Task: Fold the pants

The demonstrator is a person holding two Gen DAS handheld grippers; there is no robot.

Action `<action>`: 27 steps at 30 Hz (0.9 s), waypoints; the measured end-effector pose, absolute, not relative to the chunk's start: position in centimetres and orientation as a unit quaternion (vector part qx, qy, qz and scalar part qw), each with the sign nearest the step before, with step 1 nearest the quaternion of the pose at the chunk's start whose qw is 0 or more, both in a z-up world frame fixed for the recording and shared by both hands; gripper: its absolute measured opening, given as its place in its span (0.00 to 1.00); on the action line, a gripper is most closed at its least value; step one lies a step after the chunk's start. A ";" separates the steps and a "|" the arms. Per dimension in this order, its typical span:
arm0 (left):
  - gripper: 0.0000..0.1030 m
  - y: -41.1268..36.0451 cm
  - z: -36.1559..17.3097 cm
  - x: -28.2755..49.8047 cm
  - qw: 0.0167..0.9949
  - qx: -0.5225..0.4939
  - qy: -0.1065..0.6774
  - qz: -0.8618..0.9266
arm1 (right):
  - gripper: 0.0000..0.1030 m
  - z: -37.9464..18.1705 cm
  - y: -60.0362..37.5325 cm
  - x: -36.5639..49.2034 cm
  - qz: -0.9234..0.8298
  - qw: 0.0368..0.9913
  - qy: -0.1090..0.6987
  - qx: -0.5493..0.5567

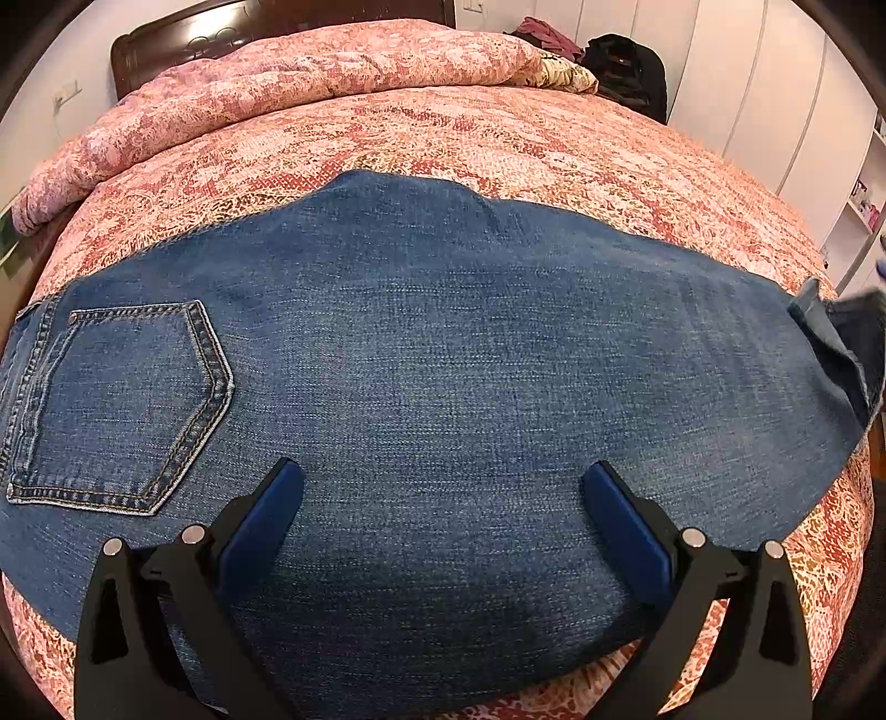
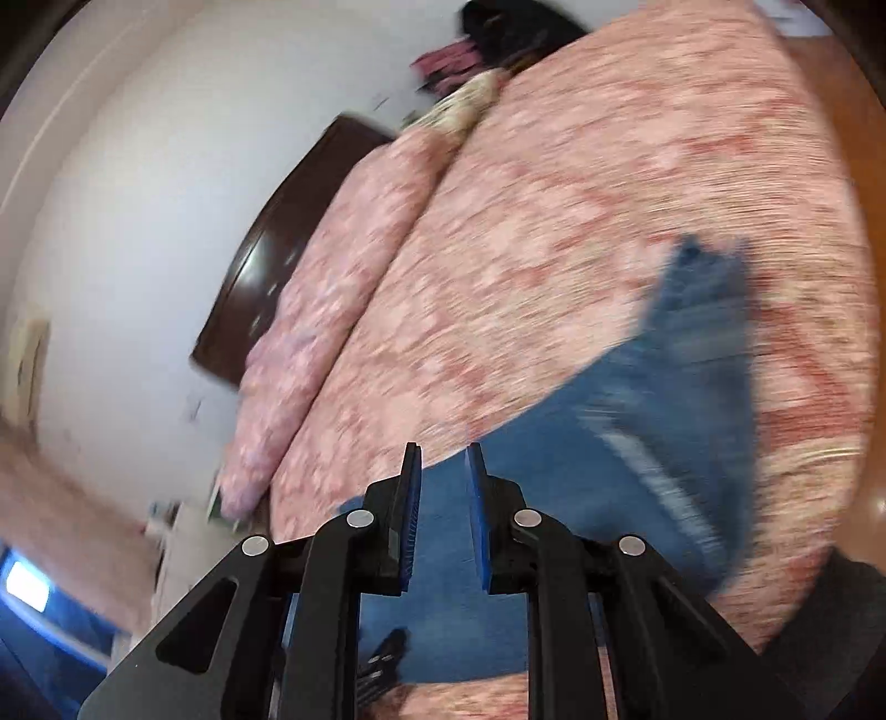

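Note:
Blue jeans (image 1: 443, 354) lie flat across the bed, back pocket (image 1: 119, 404) at the left. My left gripper (image 1: 443, 487) hovers just above the denim near its front edge, jaws wide open with nothing between them. At the far right the leg end (image 1: 830, 343) is turned up and over. The right wrist view is rolled and blurred by motion. It shows my right gripper (image 2: 443, 459) above the bed with its pads a narrow gap apart and nothing pinched. The jeans (image 2: 664, 387) lie below and beyond it. The left gripper (image 2: 382, 659) shows small beneath.
A pink floral bedspread (image 1: 498, 138) covers the bed, with a rolled quilt (image 1: 277, 72) along the dark wooden headboard (image 1: 166, 50). A dark bag (image 1: 626, 66) and clothes sit at the far corner. White wardrobe doors (image 1: 747, 83) stand at the right.

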State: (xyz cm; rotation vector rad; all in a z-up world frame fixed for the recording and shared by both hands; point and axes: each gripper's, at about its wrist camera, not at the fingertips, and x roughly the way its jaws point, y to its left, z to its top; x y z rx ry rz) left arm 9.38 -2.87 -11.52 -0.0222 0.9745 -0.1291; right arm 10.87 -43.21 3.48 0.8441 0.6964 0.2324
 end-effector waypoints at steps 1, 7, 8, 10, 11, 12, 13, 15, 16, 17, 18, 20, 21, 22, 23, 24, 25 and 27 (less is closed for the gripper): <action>0.98 -2.9 -11.5 9.4 0.882 -0.011 0.468 -0.062 | 0.15 3.7 -42.2 11.2 0.120 0.848 0.338 0.391; 0.98 -2.8 -11.5 9.4 0.882 -0.014 0.466 -0.064 | 0.15 3.2 -42.1 9.8 0.113 0.841 0.367 0.381; 0.98 -2.8 -11.5 9.3 0.882 -0.014 0.467 -0.064 | 0.16 2.7 -43.1 9.3 0.096 0.837 0.372 0.390; 0.98 -2.8 -11.5 9.4 0.882 -0.014 0.466 -0.064 | 0.38 1.5 -46.2 8.1 0.015 0.823 0.400 0.403; 0.98 -2.8 -11.5 9.4 0.882 -0.014 0.466 -0.064 | 0.38 1.3 -47.3 7.6 0.000 0.825 0.396 0.404; 0.98 -2.8 -11.5 9.4 0.882 -0.014 0.467 -0.064 | 0.38 1.3 -48.7 6.8 -0.026 0.835 0.394 0.385; 0.98 -2.8 -11.6 9.3 0.882 -0.014 0.467 -0.064 | 0.38 1.6 -49.2 6.4 -0.045 0.845 0.400 0.353; 0.98 -2.8 -11.6 9.4 0.882 -0.013 0.467 -0.063 | 0.38 1.9 -49.4 6.2 -0.067 0.864 0.422 0.268; 0.98 -2.8 -11.6 9.3 0.882 -0.013 0.467 -0.063 | 0.38 1.9 -49.4 6.1 -0.075 0.867 0.429 0.243; 0.98 -2.8 -11.6 9.3 0.882 -0.012 0.467 -0.062 | 0.38 2.0 -49.1 6.2 -0.082 0.871 0.436 0.212; 0.98 -2.8 -11.6 9.3 0.882 -0.011 0.467 -0.062 | 0.38 2.4 -48.4 6.4 -0.078 0.878 0.436 0.182; 0.98 -2.9 -11.6 9.4 0.882 -0.010 0.467 -0.061 | 0.38 2.9 -45.5 7.0 -0.054 0.898 0.431 0.070; 0.98 -2.9 -11.6 9.4 0.882 -0.009 0.467 -0.061 | 0.38 2.9 -43.3 7.8 -0.030 0.902 0.430 0.006; 0.98 -2.9 -11.6 9.4 0.882 -0.008 0.468 -0.061 | 0.38 2.7 -41.7 8.5 -0.022 0.904 0.426 -0.038; 0.98 -2.9 -11.6 9.4 0.882 -0.008 0.468 -0.061 | 0.39 2.2 -39.9 9.4 -0.018 0.902 0.422 -0.093; 0.98 -2.9 -11.6 9.5 0.882 -0.009 0.468 -0.061 | 0.48 1.6 -38.3 10.1 -0.022 0.896 0.416 -0.151; 0.98 -2.9 -11.6 9.5 0.882 -0.009 0.468 -0.061 | 0.51 0.3 -36.6 10.9 -0.028 0.883 0.413 -0.222; 0.98 -2.9 -11.6 9.5 0.882 -0.009 0.468 -0.061 | 0.50 -2.8 -35.1 12.6 -0.027 0.840 0.446 -0.309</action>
